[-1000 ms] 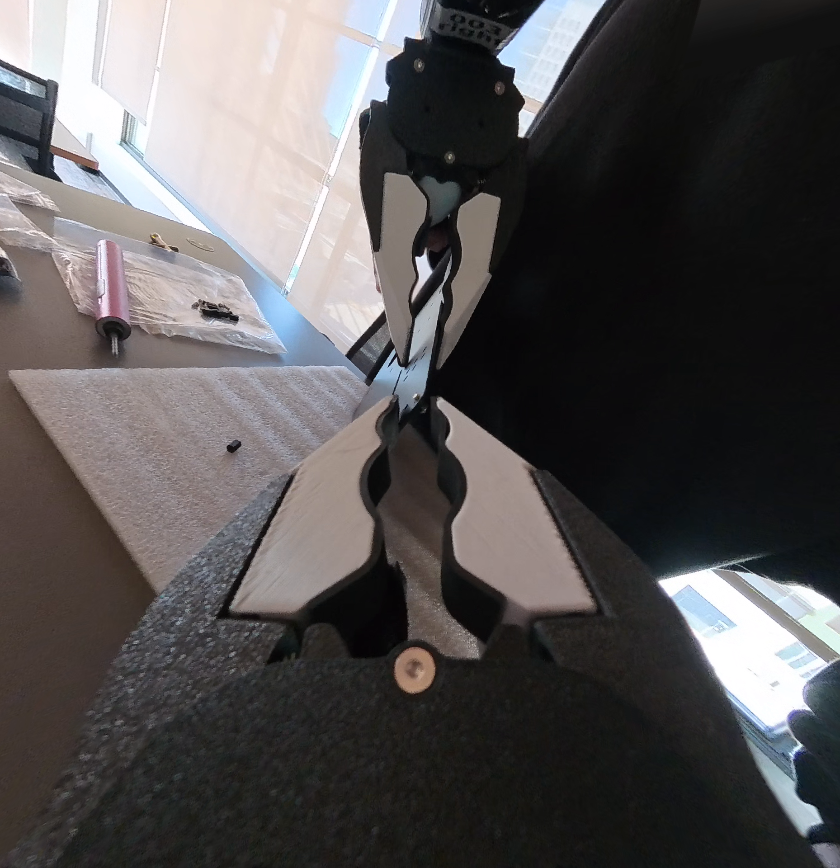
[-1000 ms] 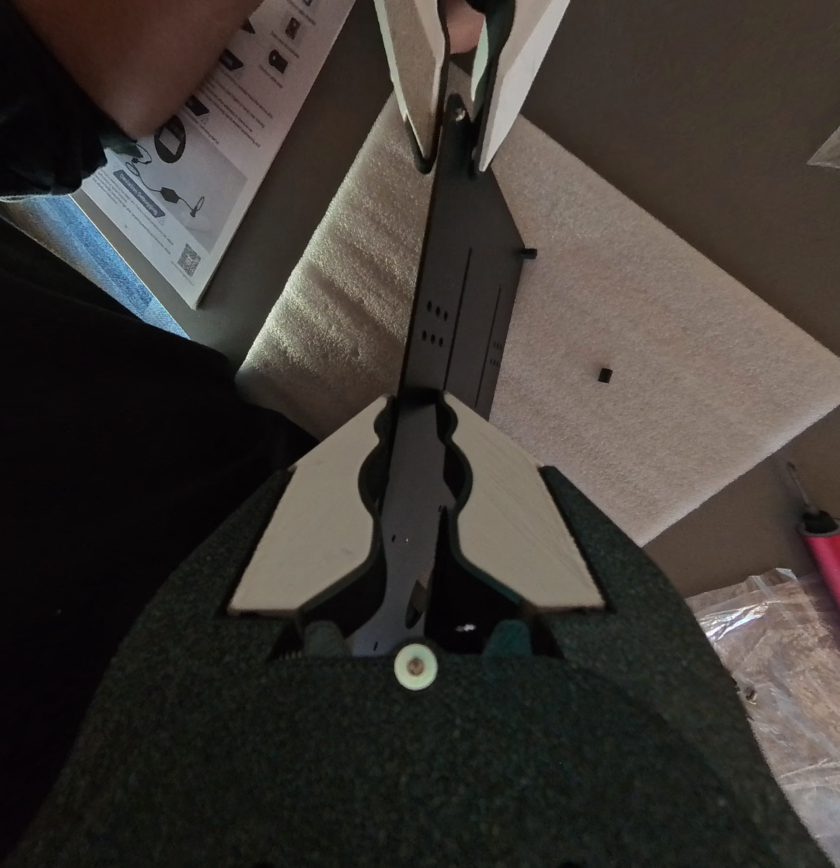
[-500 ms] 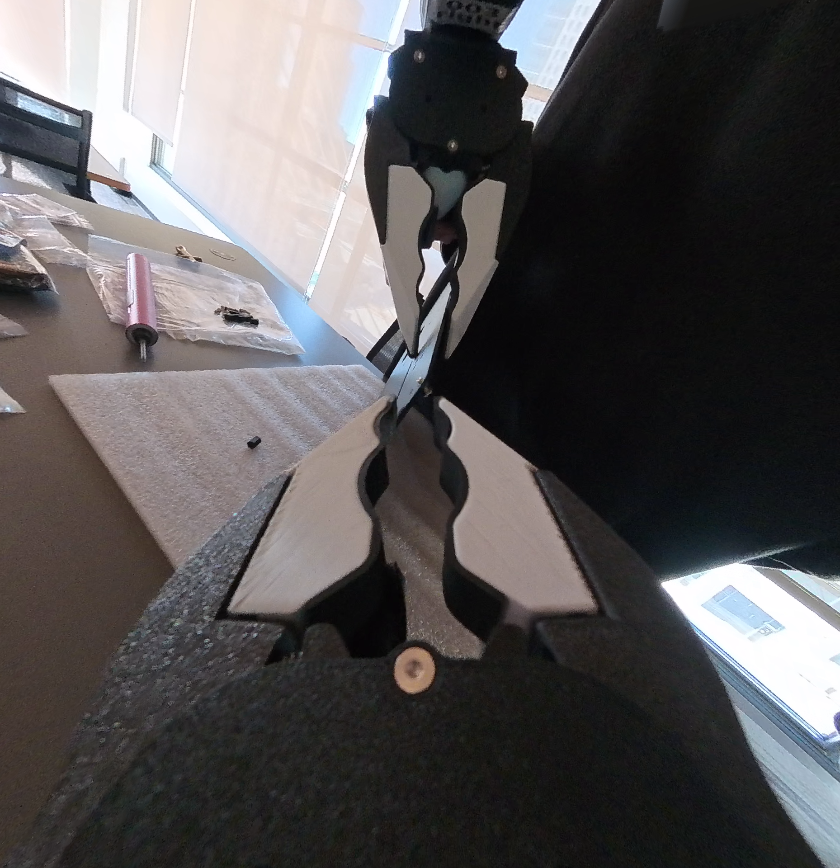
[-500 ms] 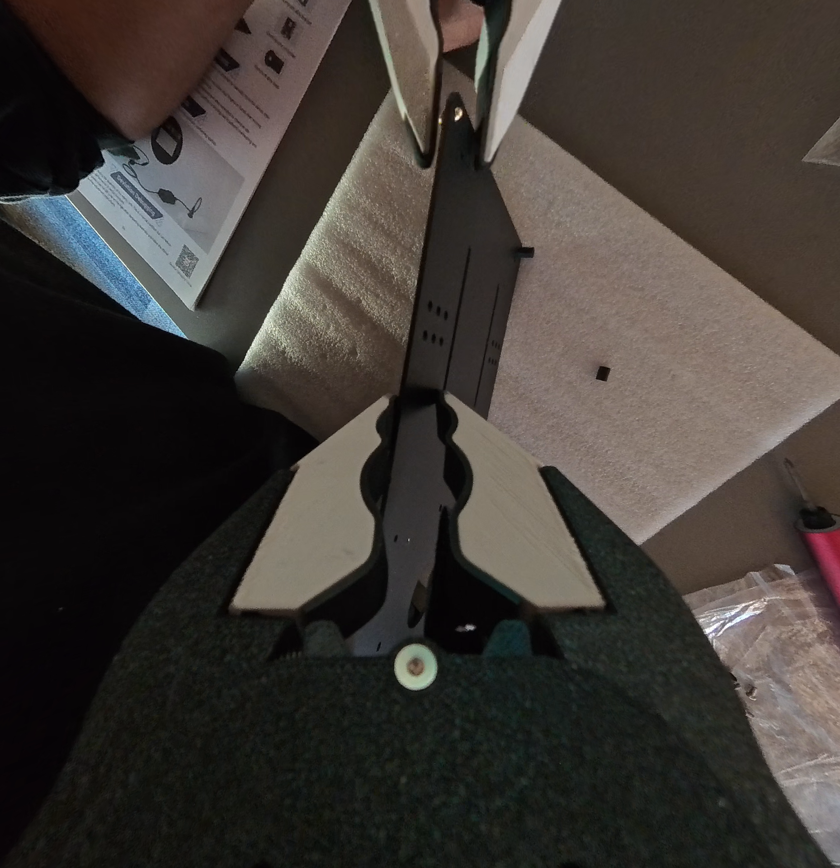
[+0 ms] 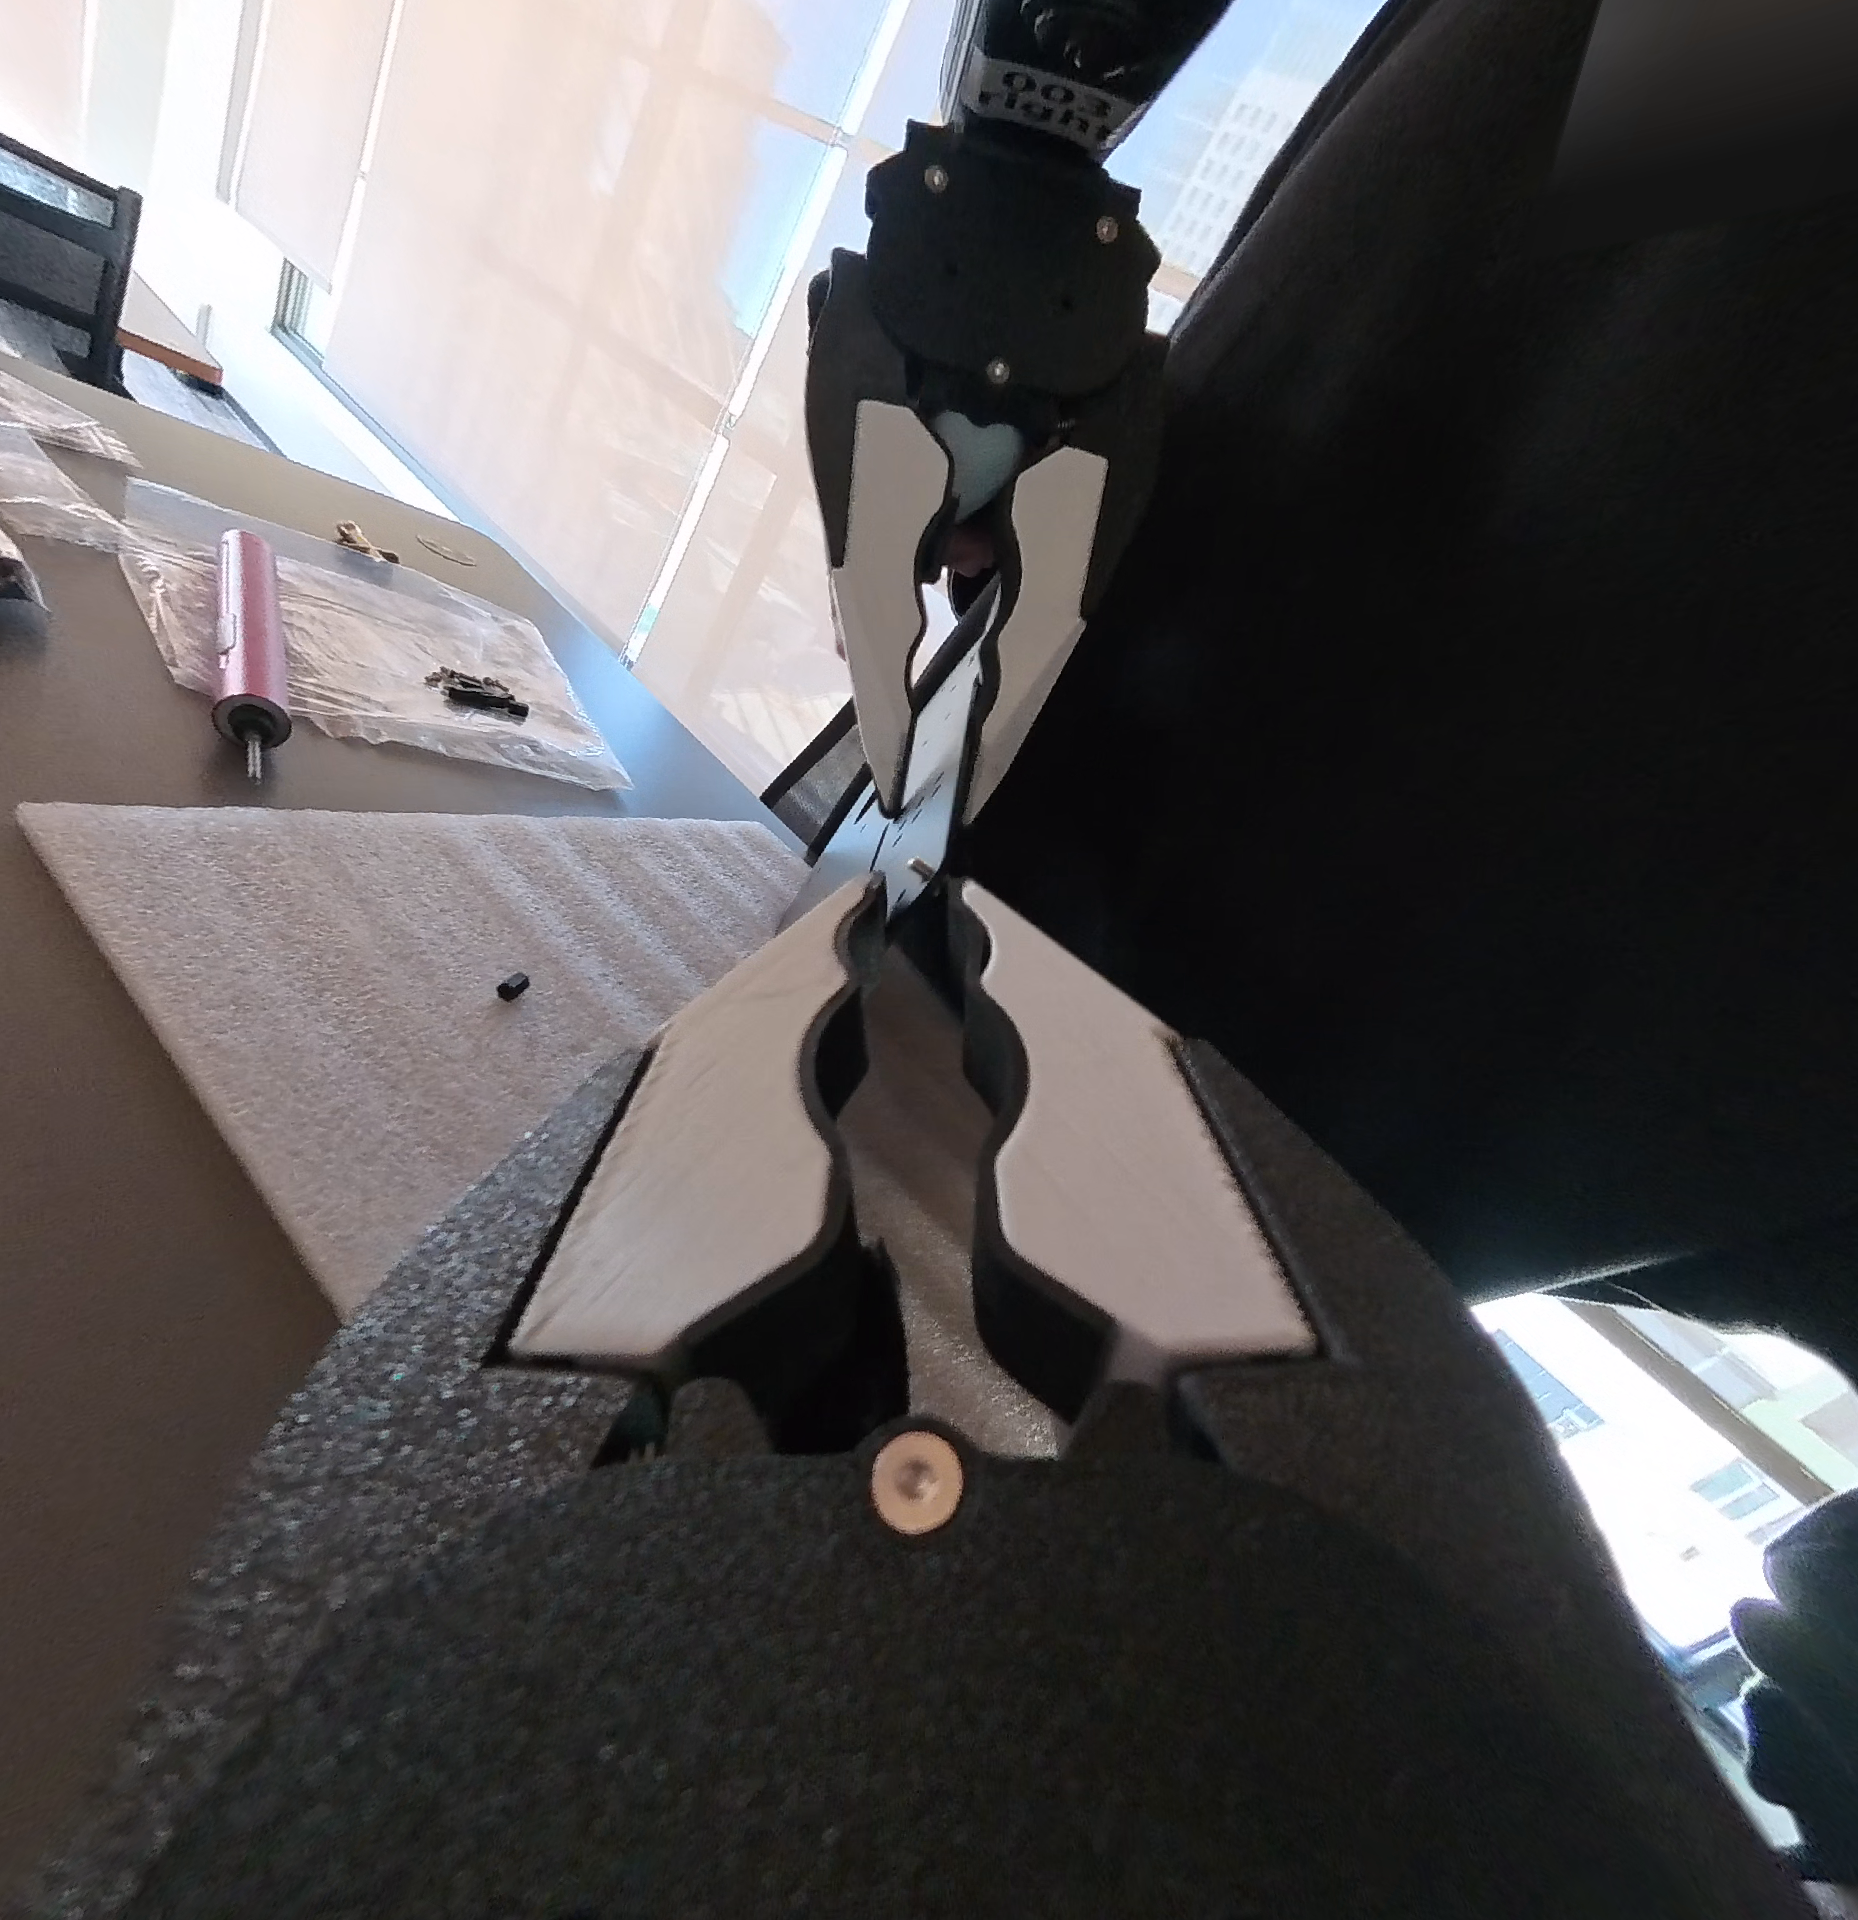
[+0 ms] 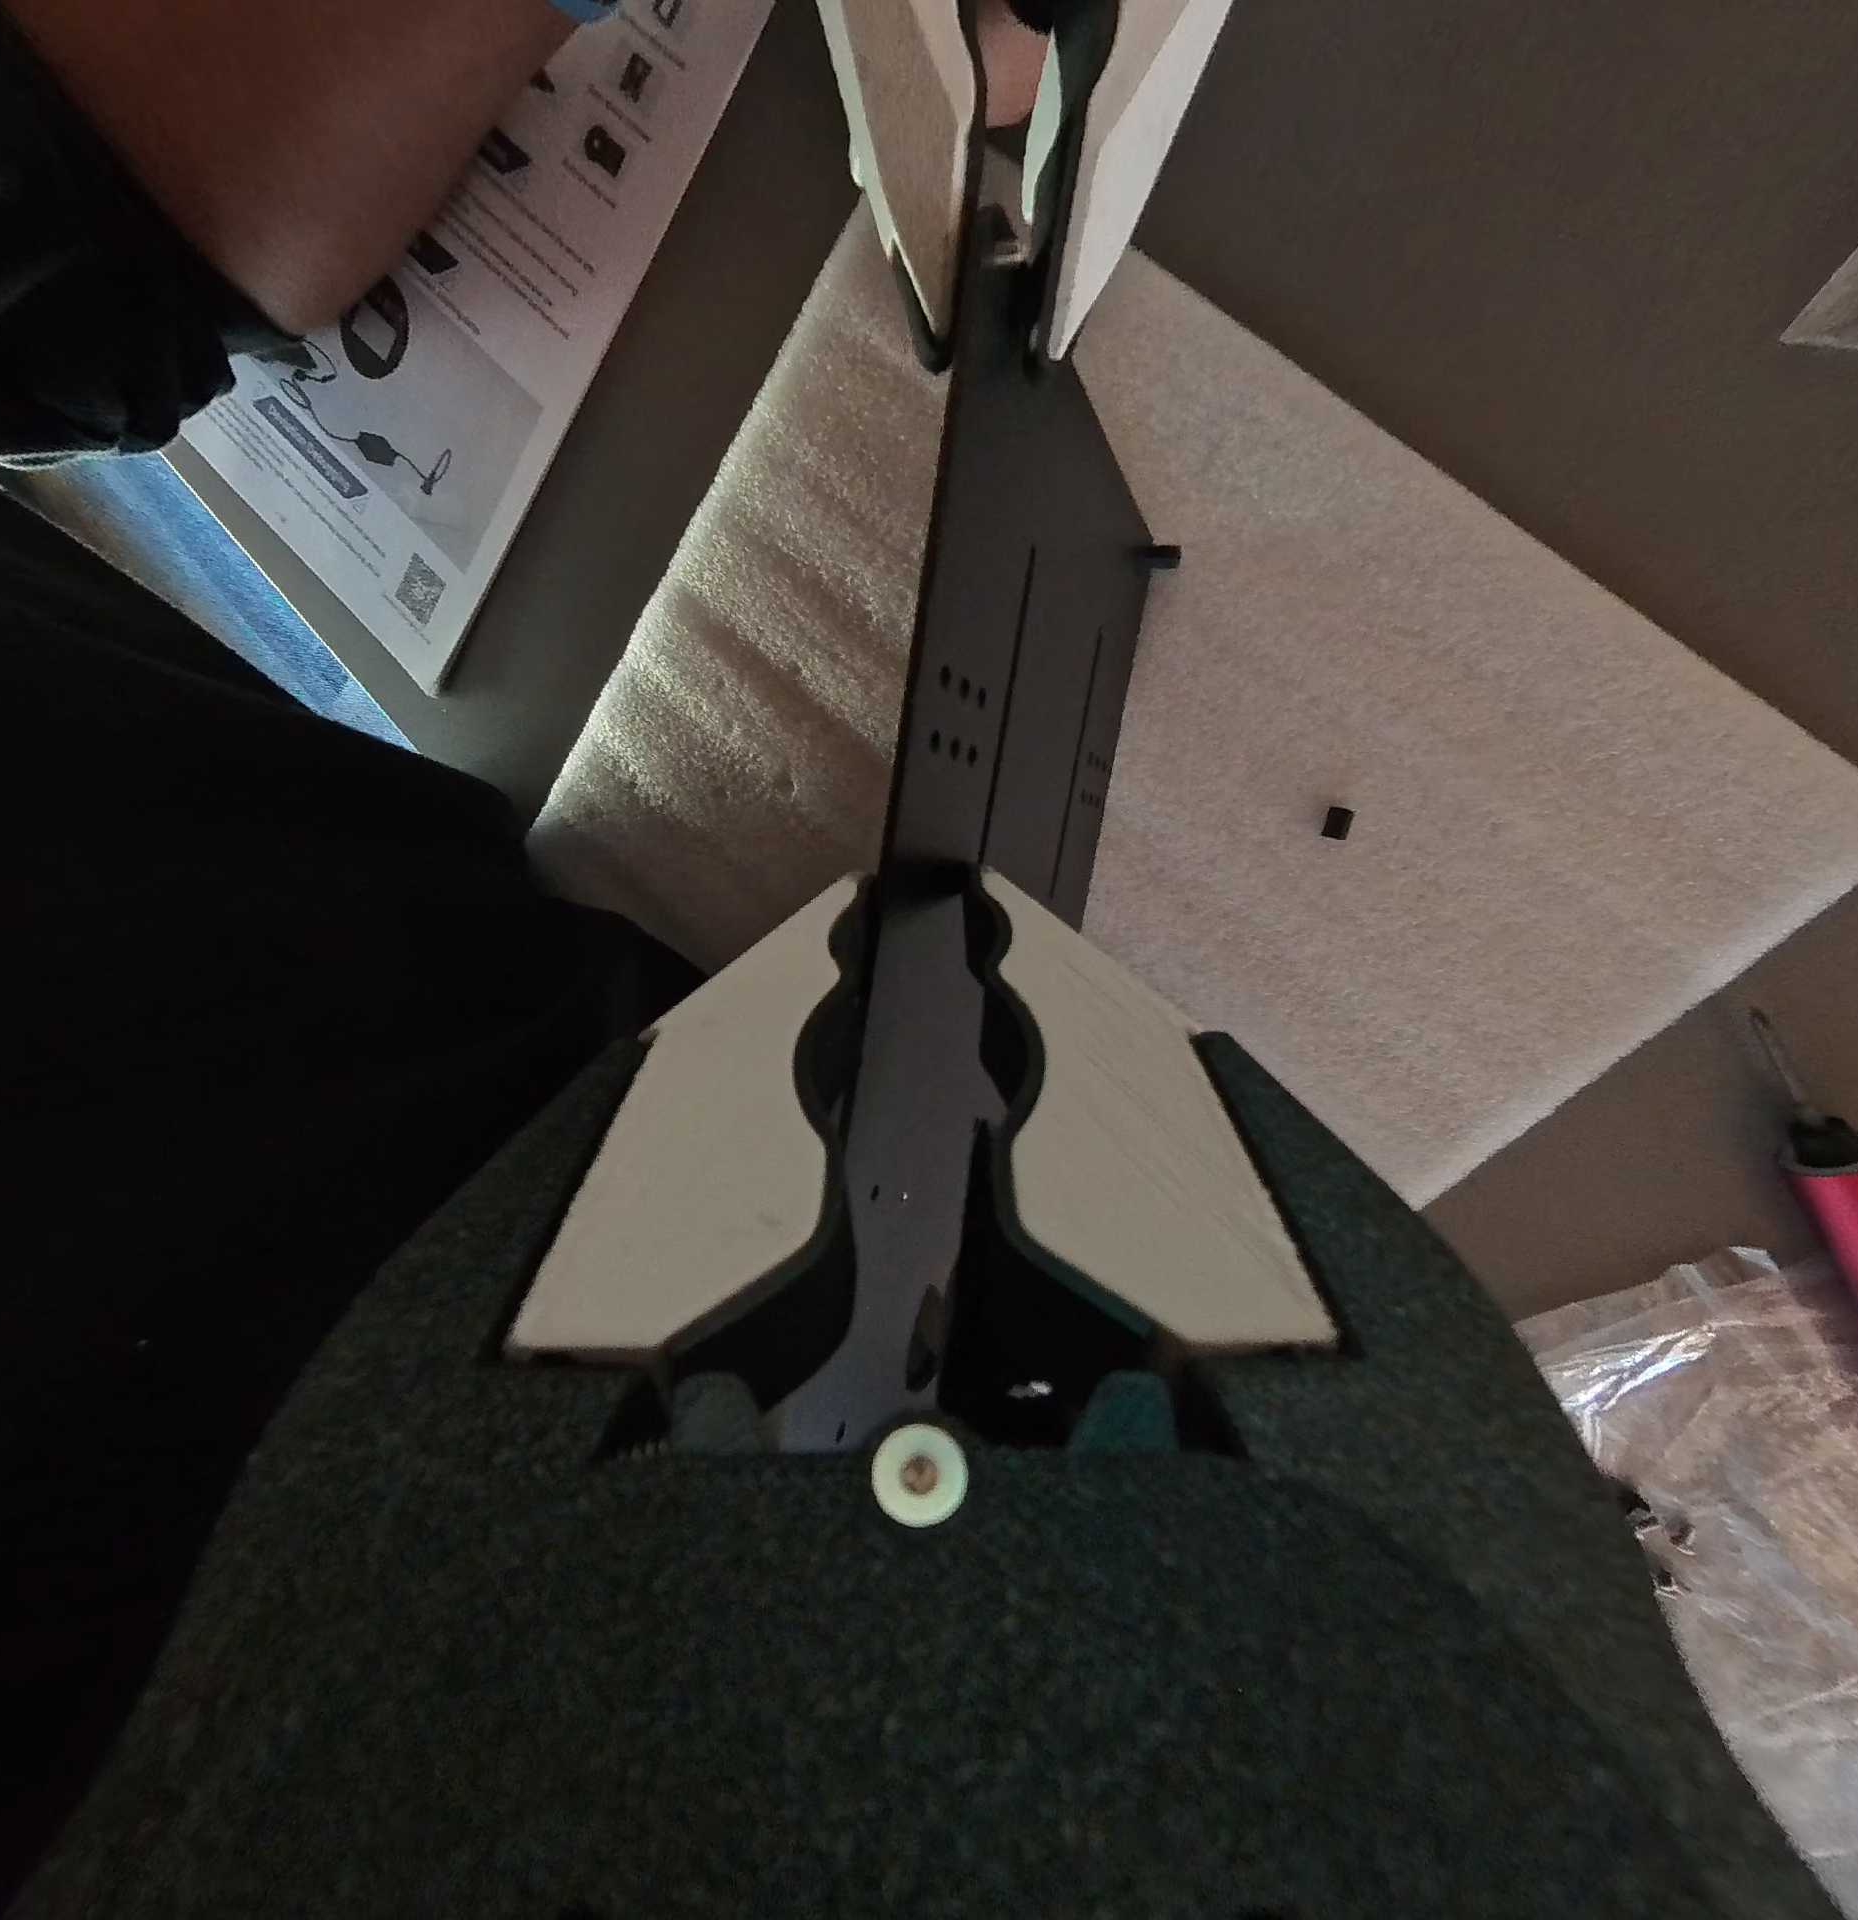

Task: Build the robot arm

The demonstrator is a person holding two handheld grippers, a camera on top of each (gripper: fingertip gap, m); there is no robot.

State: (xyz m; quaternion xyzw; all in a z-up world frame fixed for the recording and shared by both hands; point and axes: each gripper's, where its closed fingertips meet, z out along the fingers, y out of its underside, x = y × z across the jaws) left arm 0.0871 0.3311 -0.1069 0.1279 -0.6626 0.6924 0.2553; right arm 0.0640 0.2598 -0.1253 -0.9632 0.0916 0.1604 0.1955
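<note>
**Both grippers pinching one black plate, held above foam sheet**

Right gripper was closed on a thin black plate, fingers pressed against both faces; the plate ran back deep between the fingers toward the body screw. Left gripper had its tips nipped on the other end of the same plate; behind the tips the inner contours stood apart, with foam showing through the gap. In the left wrist view the right gripper came down from above, its white fingers clamped on the plate. In the right wrist view the left gripper entered from the top edge, gripping the plate's far end.

Plate was long and flat, with slots and small hole clusters, held edge-on between the two grippers and off the surface; whether its lower edge touched the foam could not be told.

Below lay a white foam sheet on a brown table. A small black part sat alone on the foam, well apart from the grippers. Past the foam: a pink driver on a clear bag holding small dark screws. A printed sheet lay beside the foam near a dark sleeve. Bright windows with blinds stood behind; a person's dark clothing filled the right side
</note>
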